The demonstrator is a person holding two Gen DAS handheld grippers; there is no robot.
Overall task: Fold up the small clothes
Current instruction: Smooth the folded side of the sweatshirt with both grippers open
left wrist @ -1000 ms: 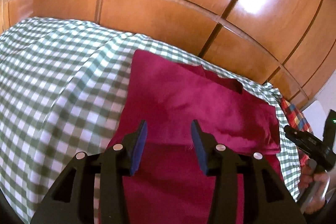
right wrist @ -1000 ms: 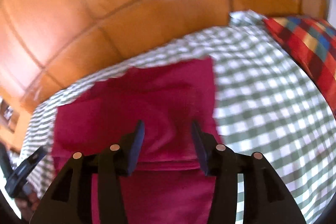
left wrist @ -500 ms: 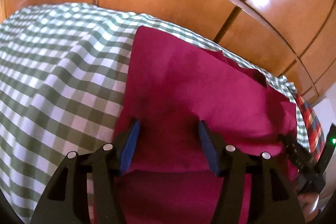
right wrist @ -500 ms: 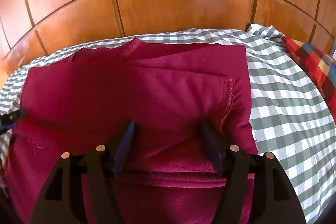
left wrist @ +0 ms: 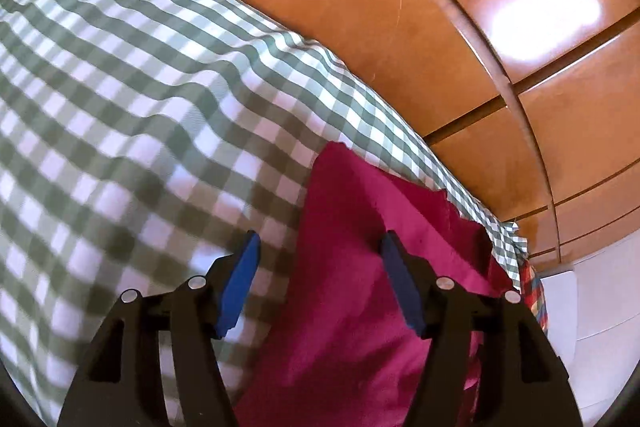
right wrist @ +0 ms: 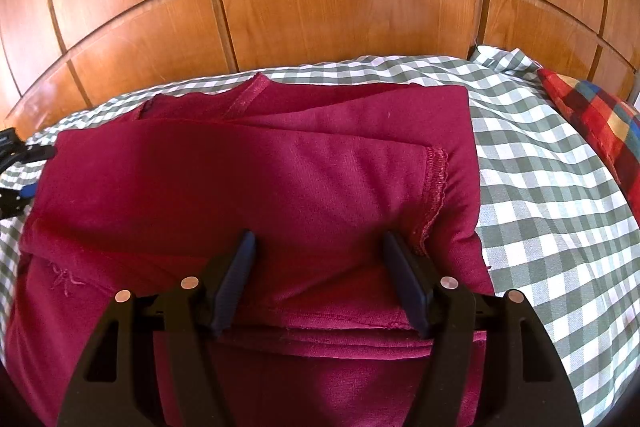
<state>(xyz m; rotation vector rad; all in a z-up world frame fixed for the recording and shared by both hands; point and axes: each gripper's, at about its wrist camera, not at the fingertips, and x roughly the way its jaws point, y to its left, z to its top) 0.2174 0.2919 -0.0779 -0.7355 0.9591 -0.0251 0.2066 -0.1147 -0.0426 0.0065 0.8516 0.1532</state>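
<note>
A dark red garment [right wrist: 256, 187], folded over on itself with a stitched hem showing near its right side, lies on a green-and-white checked bedcover [right wrist: 540, 195] in front of wooden wardrobe panels [right wrist: 340, 7]. The right gripper [right wrist: 318, 279] hangs low over the garment's near fold, its jaws spread apart with red cloth seen between them, the pads not pressing it. The left gripper [left wrist: 320, 285] sits at the garment's [left wrist: 360, 287] left edge, jaws closing yet parted, one pad over the checked bedcover [left wrist: 140, 87], gripping nothing. A red plaid cloth [right wrist: 592, 115] lies at the bed's right.
</note>
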